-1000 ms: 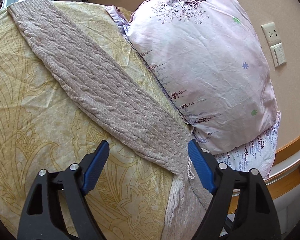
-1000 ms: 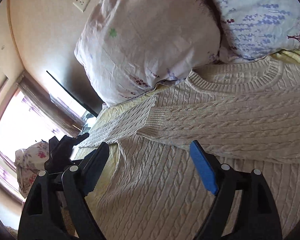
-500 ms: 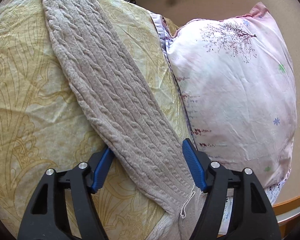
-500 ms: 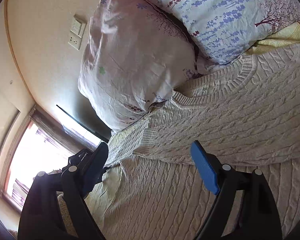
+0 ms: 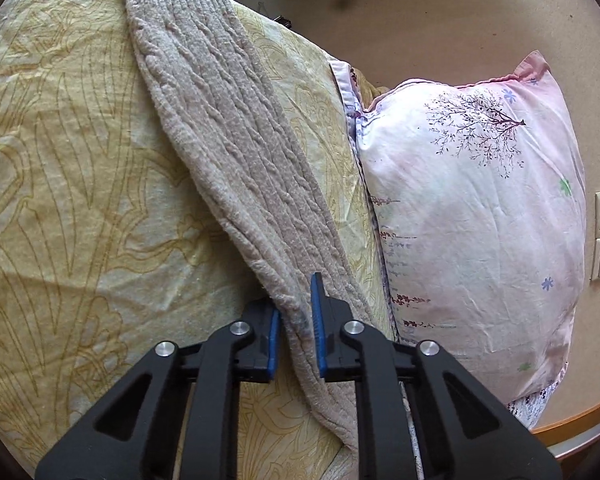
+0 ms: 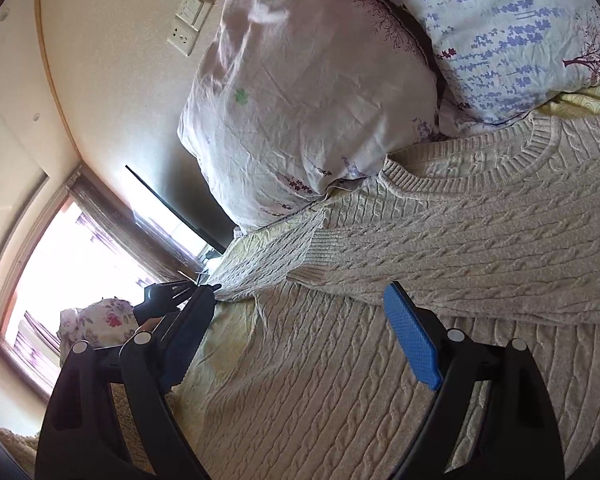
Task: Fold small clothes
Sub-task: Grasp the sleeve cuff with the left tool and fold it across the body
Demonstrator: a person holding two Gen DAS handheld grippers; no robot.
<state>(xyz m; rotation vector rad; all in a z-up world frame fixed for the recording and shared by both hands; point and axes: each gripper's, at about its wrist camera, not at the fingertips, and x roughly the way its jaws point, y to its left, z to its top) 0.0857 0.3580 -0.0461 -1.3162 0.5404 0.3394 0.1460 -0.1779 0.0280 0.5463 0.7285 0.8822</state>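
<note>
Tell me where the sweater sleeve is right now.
In the left wrist view the sleeve lies diagonally across the yellow bedspread, left of the pink pillow.

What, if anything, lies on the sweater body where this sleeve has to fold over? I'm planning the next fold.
Only the other sleeve, already laid across the beige cable-knit sweater. The left gripper is shut on the outstretched sleeve; the open right gripper hovers above the body. The pink floral pillow sits beside it, not across.

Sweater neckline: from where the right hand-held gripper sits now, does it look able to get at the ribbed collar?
Probably yes. The right hand-held gripper is open over the sweater body, and the ribbed collar lies exposed ahead. Only the folded sleeve lies flat between them; the pillow touches the collar's far edge.
</note>
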